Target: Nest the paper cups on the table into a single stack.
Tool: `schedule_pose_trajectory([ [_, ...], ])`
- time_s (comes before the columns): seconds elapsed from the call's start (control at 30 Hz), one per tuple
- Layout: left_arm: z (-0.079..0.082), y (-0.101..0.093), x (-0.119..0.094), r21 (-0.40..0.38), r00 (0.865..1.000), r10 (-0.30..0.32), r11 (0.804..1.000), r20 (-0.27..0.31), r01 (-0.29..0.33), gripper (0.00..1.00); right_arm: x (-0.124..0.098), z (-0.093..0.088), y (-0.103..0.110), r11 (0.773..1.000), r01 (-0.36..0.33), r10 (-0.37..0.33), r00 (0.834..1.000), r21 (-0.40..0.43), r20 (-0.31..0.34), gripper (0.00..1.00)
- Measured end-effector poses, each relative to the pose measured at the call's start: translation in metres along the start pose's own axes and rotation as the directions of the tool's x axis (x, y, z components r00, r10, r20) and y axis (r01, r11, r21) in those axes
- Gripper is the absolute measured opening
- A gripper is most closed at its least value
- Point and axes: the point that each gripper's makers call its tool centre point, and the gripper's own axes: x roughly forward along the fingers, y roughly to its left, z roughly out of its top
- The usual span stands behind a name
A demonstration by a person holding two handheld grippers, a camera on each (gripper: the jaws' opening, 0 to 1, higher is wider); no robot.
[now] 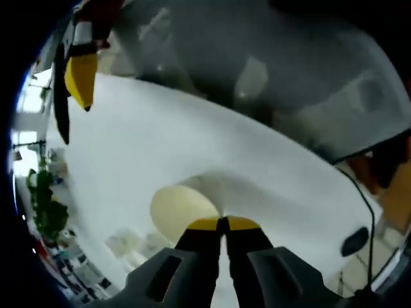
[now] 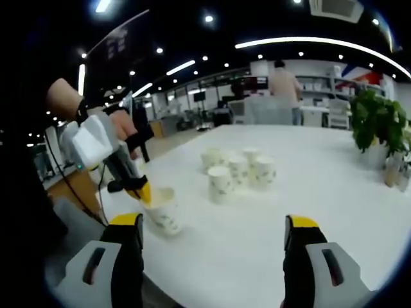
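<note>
Left tool (image 1: 223,224): jaws pressed together on the rim of a tilted paper cup (image 1: 183,208), yellow tips meeting at the cup's edge. Cup interior turned toward the camera in the left gripper view, cup body held just above the white surface (image 1: 192,141). Same cup seen in the right gripper view (image 2: 164,212) near the left edge of the surface (image 2: 308,192), leaning, pinched at the rim by the left tool (image 2: 144,192) and gripped by a person's hand (image 2: 122,131).

Right tool (image 2: 215,231): jaws spread wide, nothing between them, held low over the near part of the surface. Yellow tip of the right tool visible at the upper left of the left gripper view (image 1: 81,77).

Cluster of upright paper cups (image 2: 239,170) standing close together near the middle of the surface, well apart from the held cup; nearest cup of the cluster (image 2: 220,183) set slightly forward of the others. Exact count not readable.

Potted plant (image 2: 377,125) at the right side of the surface. A person standing (image 2: 284,83) beyond the far edge, back turned.
</note>
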Motion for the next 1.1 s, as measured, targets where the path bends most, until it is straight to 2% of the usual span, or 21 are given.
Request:
schedule_pose_trajectory([
  [0.27, 0.008, 0.000, 0.009, -0.009, 1.000, -0.011, 1.000, 0.024, 0.011, 0.01, -0.001, 0.002, 0.000, 1.000, -0.002, 0.002, 1.000, 0.021, 0.008, 0.89],
  [0.57, 0.010, 0.004, 0.012, -0.025, 1.000, 0.006, 1.000, 0.028, -0.005, 0.09, -0.004, 0.002, -0.002, 1.000, 0.004, -0.004, 1.000, 0.023, 0.012, 0.88],
  [0.9, 0.008, 0.006, 0.009, -0.088, 0.998, 0.025, 0.996, 0.050, -0.020, 0.14, -0.005, 0.001, -0.003, 1.000, 0.007, -0.007, 1.000, 0.020, 0.010, 0.88],
  [1.0, 0.011, 0.006, 0.007, -0.183, 0.995, 0.036, 0.983, 0.097, -0.018, 0.16, -0.005, 0.000, -0.003, 1.000, 0.009, -0.010, 1.000, 0.018, 0.005, 0.88],
  [1.1, 0.005, 0.007, 0.005, -0.171, 0.996, 0.040, 0.985, 0.079, -0.026, 0.18, -0.005, 0.000, -0.003, 1.000, 0.010, -0.010, 1.000, 0.022, 0.001, 0.88],
])
